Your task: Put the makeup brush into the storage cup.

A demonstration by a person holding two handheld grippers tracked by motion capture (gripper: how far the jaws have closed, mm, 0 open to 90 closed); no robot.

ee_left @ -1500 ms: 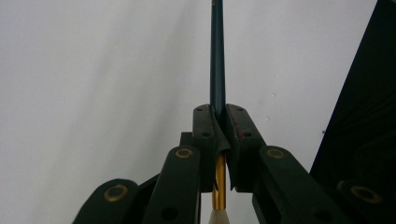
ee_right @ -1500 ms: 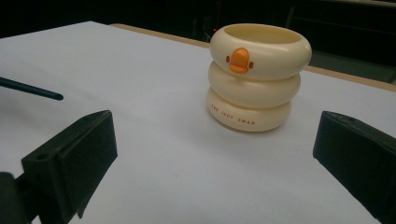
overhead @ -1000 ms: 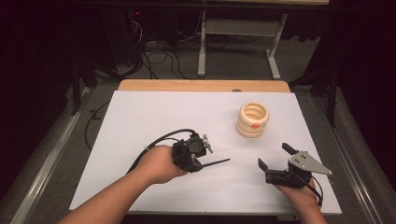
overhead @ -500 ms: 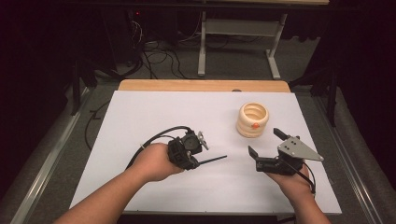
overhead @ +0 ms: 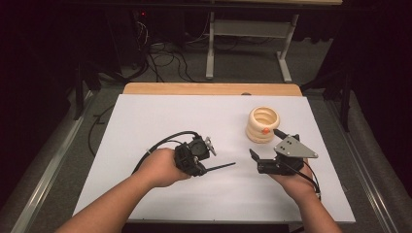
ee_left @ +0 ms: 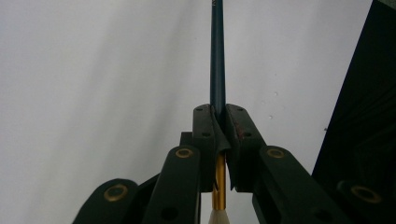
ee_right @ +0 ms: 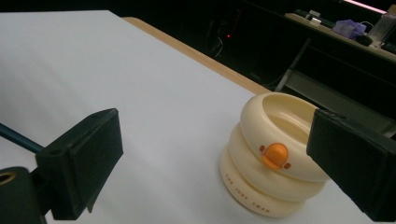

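1. High view: left gripper low on the white table, jaws pinched on a thin dark pencil that sticks out toward the right gripper. Right gripper's jaws are spread with nothing between the pads, just beside the cream ringed holder (orange button faces the person), which sits right of centre on the table.
2. Left gripper view: jaws pressed together on the pencil; dark shaft runs up and away, gold ferrule and pale end below the pads.
3. Right gripper view: jaws wide apart, the holder between them but farther off, upright, orange button on its side. Pencil tip at left edge.
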